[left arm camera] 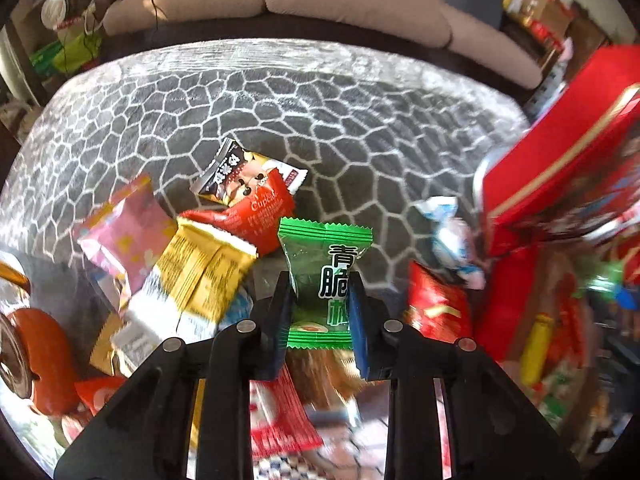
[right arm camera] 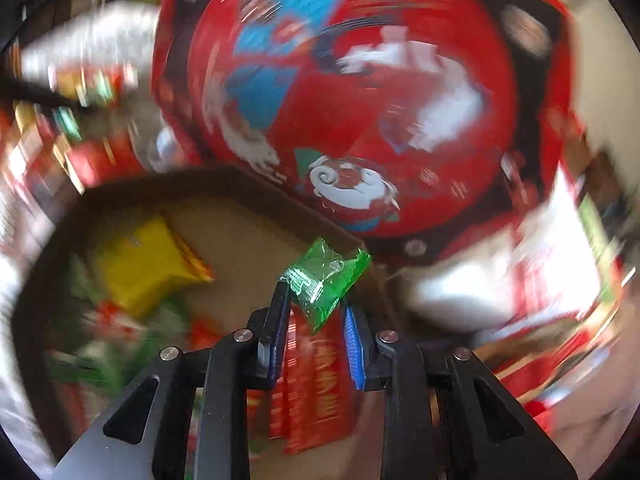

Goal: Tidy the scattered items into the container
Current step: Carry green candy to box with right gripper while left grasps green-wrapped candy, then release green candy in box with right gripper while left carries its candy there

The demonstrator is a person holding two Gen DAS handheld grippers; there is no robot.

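Fingers of the left gripper [left arm camera: 322,304] clamp a green candy packet [left arm camera: 326,276] by its lower half, its printed top standing clear above the pads, over a grey patterned mat [left arm camera: 280,100] where snacks lie scattered: a red packet [left arm camera: 256,216], a yellow one [left arm camera: 204,268], a pink one [left arm camera: 128,232] and several more. The right gripper [right arm camera: 316,304] pinches a second green wrapper [right arm camera: 326,276], crumpled and tilted between its tips, above the brown cardboard box [right arm camera: 248,196], beside a red lid [right arm camera: 360,100]. A yellow pack [right arm camera: 140,264] and red packs [right arm camera: 316,380] already sit inside; by this view the tidying looks partly done, with much of the pile left
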